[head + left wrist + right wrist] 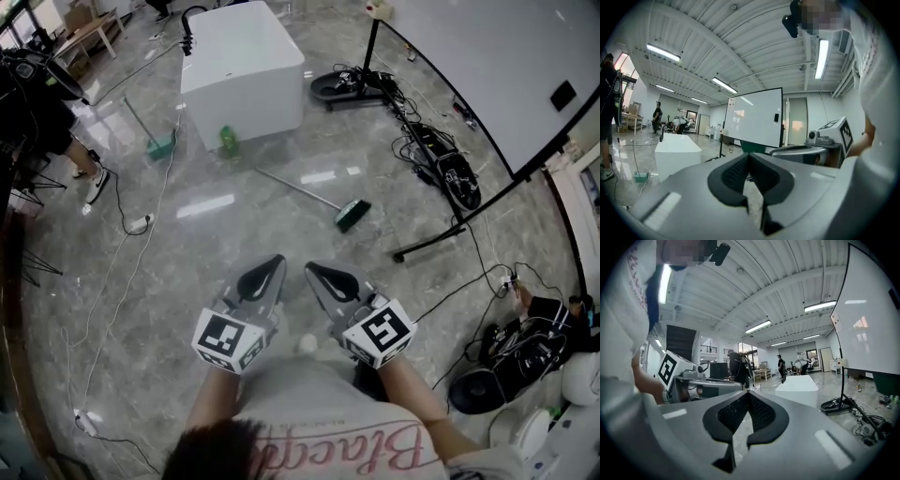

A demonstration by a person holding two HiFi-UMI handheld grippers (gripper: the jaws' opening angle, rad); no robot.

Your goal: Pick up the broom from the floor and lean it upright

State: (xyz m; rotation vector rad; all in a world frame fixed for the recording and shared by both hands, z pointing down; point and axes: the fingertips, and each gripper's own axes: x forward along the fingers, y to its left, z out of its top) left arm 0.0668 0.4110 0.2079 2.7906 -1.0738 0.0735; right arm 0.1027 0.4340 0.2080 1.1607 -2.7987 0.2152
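The broom lies flat on the grey floor ahead of me in the head view, its green head [352, 214] to the right and its thin handle [292, 187] running up-left toward the white box. Both grippers hover side by side well short of it, held near my body. My left gripper [273, 268] is shut with nothing in it, and in its own view the left gripper [749, 156] shows tips that meet. My right gripper [315, 272] is likewise shut and empty, as the right gripper [749, 394] view confirms. A green shape [752, 147] shows just beyond the left jaws.
A large white box [242, 66] stands ahead, with a green bottle [228, 141] at its foot and a second green-headed tool [159, 145] to its left. A whiteboard on a black stand [450, 234] runs along the right, with cable tangles [441, 159]. Cords trail on the left floor.
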